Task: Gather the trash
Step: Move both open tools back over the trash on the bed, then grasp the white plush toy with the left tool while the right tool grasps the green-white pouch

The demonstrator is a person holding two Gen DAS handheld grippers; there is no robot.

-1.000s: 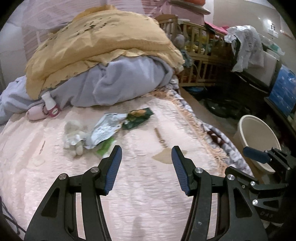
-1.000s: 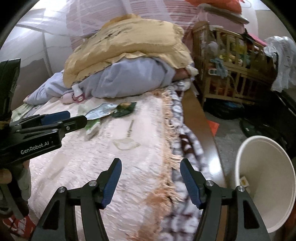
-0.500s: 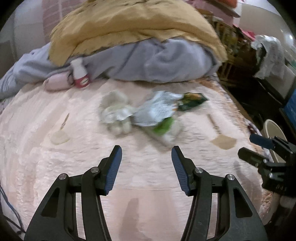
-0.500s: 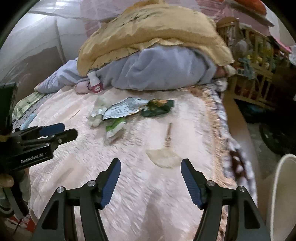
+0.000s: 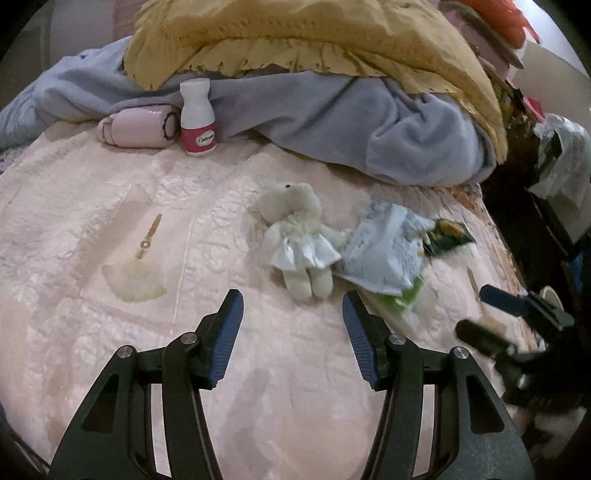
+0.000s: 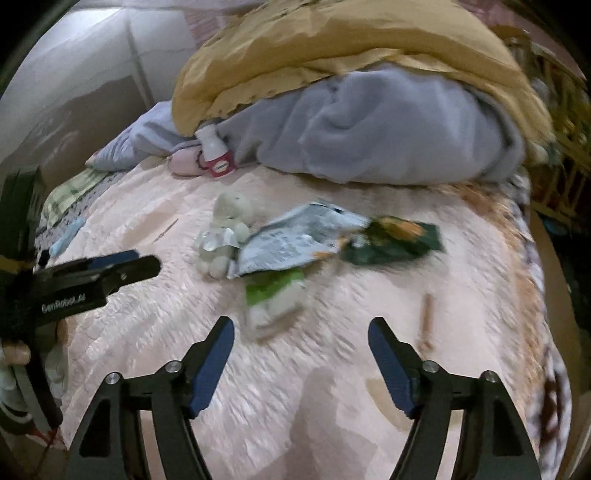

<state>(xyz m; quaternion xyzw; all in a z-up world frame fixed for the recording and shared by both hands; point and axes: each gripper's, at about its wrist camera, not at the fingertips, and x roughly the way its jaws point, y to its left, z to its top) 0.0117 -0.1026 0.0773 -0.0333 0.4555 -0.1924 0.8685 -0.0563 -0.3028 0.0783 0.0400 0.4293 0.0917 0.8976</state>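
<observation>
My left wrist cam low over the pink bedspread (image 5: 110,206), facing the far bedding pile, right wrist cam further right, angled left, both close, sharing plush toy (image 5: 297,236), wrappers (image 6: 295,240), pill bottle (image 5: 197,118)

Pink bed (image 5: 92,192): wrappers (image 5: 384,251), plush toy (image 5: 299,236), pill bottle (image 5: 197,118), blankets (image 5: 369,122) on it

A bed (image 5: 110,206) covered in a pale pink quilted spread fills most of the dim room. At its far end, a mustard-yellow blanket (image 5: 295,33) lies heaped over a grey-lavender one (image 6: 369,125). A plain pale wall (image 6: 74,74) stands to the left, and a wooden slatted crib (image 6: 569,147) sits past the bed's fringed right edge.
</observation>
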